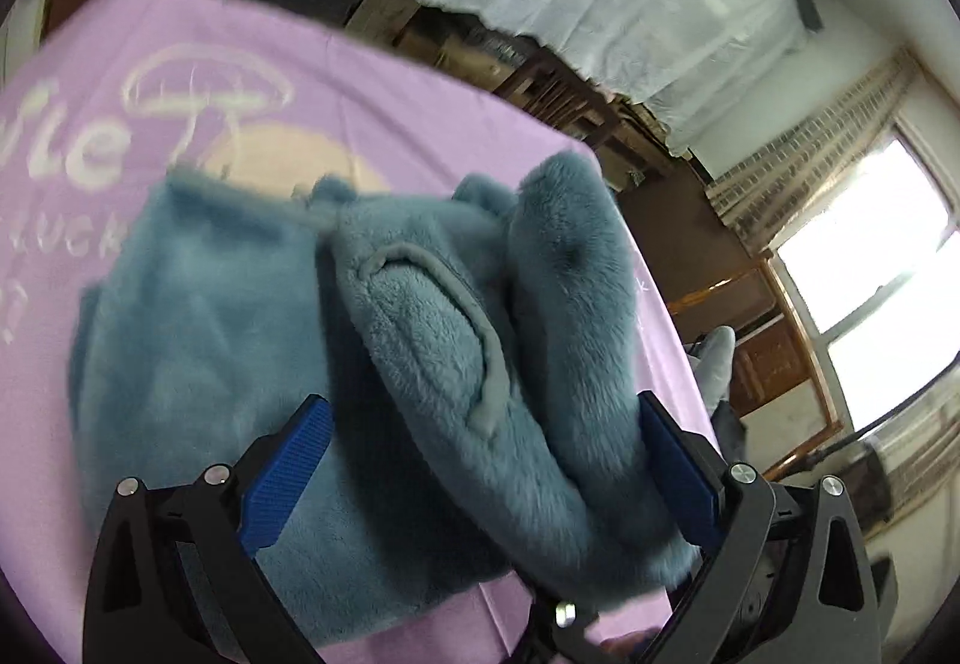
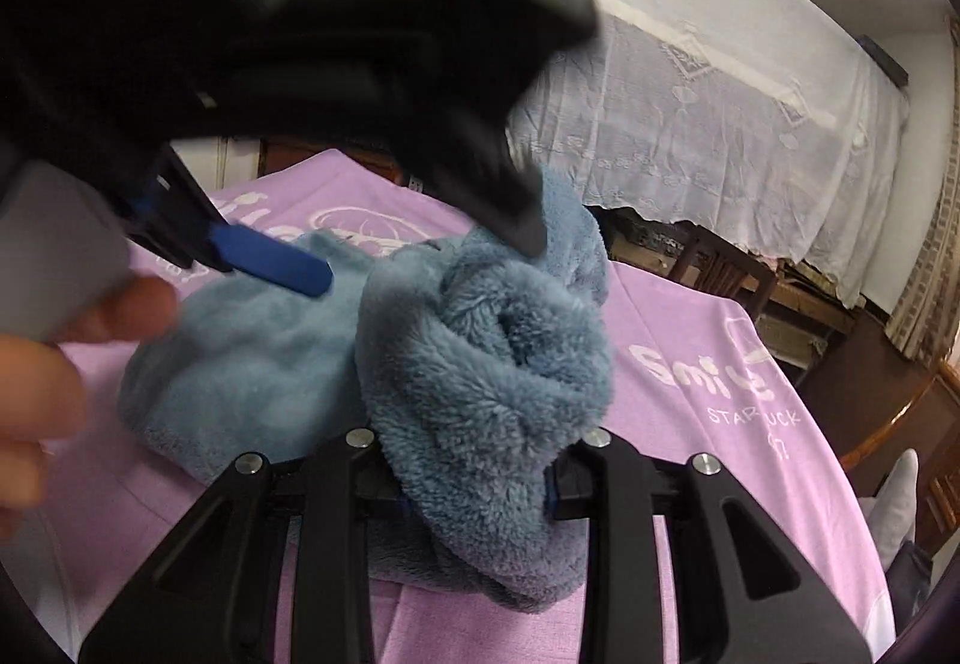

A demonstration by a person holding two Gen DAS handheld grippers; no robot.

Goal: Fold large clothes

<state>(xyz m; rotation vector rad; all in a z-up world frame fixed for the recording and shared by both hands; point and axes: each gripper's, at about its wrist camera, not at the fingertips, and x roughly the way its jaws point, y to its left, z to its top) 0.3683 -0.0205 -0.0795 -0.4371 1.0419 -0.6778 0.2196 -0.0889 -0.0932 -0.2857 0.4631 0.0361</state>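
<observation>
- A lilac cloth [image 1: 420, 112] with white lettering and a mushroom drawing covers the worktop and fills most of both views.
- Behind it hangs a white lace sheet [image 2: 720, 124], draped over furniture; dark wooden shelving shows under its scalloped edge.
- A bright window [image 1: 870, 268] with a wooden frame stands at the right of the left wrist view, with a patterned curtain beside it.
- The blue fleece garment [image 1: 252, 340] lies bunched on the lilac cloth, partly flat and partly gathered into a thick roll that rises toward both cameras.
- A piped seam curves over the raised fold in the left wrist view.
- The left tongs [image 1: 486, 460] stand fairly wide, their blue pads on either side of the thick fold; the right-hand pad touches the fleece, but whether the left-hand one presses it I cannot tell.
- The right tongs [image 2: 480, 490] are narrow and clamped on a rolled bundle of the fleece, which bulges out above the black fingers and hides the pads almost wholly.
- In the right wrist view the left tongs come in blurred from the upper left, one blue pad over the flat part of the garment.
- A hand [image 2: 54, 364] shows at the left edge of that view, blurred.
</observation>
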